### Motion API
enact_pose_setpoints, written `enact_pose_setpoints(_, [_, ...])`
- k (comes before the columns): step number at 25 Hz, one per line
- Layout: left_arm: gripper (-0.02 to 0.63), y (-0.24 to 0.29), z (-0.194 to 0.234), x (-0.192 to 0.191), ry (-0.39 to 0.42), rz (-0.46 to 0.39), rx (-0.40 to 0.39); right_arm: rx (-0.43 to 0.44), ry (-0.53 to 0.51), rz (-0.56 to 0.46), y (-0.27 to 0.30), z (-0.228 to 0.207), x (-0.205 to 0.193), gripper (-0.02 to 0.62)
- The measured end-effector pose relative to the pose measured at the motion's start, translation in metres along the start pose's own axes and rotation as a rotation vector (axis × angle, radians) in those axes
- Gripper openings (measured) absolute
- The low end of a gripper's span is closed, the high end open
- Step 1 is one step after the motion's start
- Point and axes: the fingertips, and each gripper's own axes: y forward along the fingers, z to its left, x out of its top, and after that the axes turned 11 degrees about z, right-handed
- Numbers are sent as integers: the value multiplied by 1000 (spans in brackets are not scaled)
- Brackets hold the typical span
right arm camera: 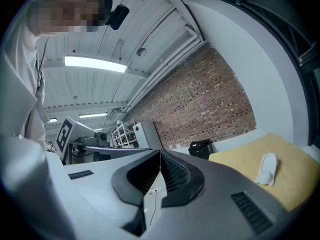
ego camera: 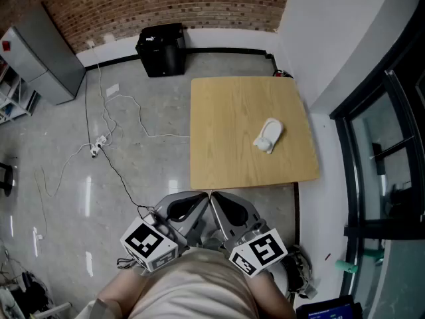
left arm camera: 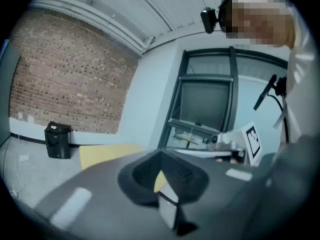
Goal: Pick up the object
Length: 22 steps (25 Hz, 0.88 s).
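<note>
I have both grippers low by the person's torso, just short of the table's near edge. Left gripper (ego camera: 201, 198): jaws pressed together, nothing between them. Right gripper (ego camera: 219, 199): same, closed up, empty. They sit side by side, tips nearly touching. The object (ego camera: 268, 136) is small and white, maybe a plastic bottle lying down, hard to tell from here. It rests on the wooden table (ego camera: 226, 111), right of centre, well apart from both grippers. The right gripper view shows it ahead, to the right. Black box (ego camera: 161, 48) on the floor beyond the table, by the brick wall (ego camera: 166, 2). White cable (ego camera: 99, 141) trails across the floor, left.
</note>
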Motion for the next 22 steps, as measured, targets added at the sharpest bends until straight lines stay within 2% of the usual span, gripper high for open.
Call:
enact_pose_setpoints(7, [-8, 46, 43, 6, -17, 35, -65, -72, 34, 30, 33, -51, 2, 11])
enact_pose_setpoints(14, [-6, 84, 133, 42, -69, 13, -161, -126, 0, 113, 112, -103, 34, 11])
enact_pose_setpoints(18, [-8, 88, 192, 55, -99, 11, -159, -113, -28, 160, 167, -114, 48, 11])
enact_pose_setpoints(22, [-8, 90, 230, 57, -134, 3, -125, -74, -51, 214, 203, -121, 53, 11])
